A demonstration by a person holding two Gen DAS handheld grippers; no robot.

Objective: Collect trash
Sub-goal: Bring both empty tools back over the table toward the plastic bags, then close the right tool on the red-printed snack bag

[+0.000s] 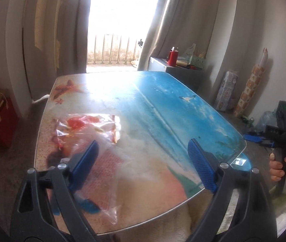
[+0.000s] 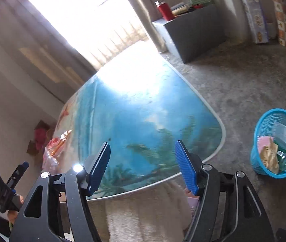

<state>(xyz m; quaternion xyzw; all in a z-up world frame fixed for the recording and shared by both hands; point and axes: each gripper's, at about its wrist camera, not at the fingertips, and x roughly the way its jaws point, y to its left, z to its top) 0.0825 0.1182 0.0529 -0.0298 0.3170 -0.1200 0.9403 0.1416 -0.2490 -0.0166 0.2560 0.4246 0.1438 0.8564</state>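
Note:
A clear plastic bag with red and orange print lies on the near left of the glass table. My left gripper is open, its blue pads spread just above the table, the left pad over the bag. The bag also shows at the left in the right wrist view. My right gripper is open and empty above the table's near right corner. A blue mesh basket on the floor to the right holds wrappers and other trash.
A grey cabinet with a red flask stands behind the table. Rolls and a box lean on the right wall. A red paper bag sits on the floor at left. Curtains frame a bright balcony door.

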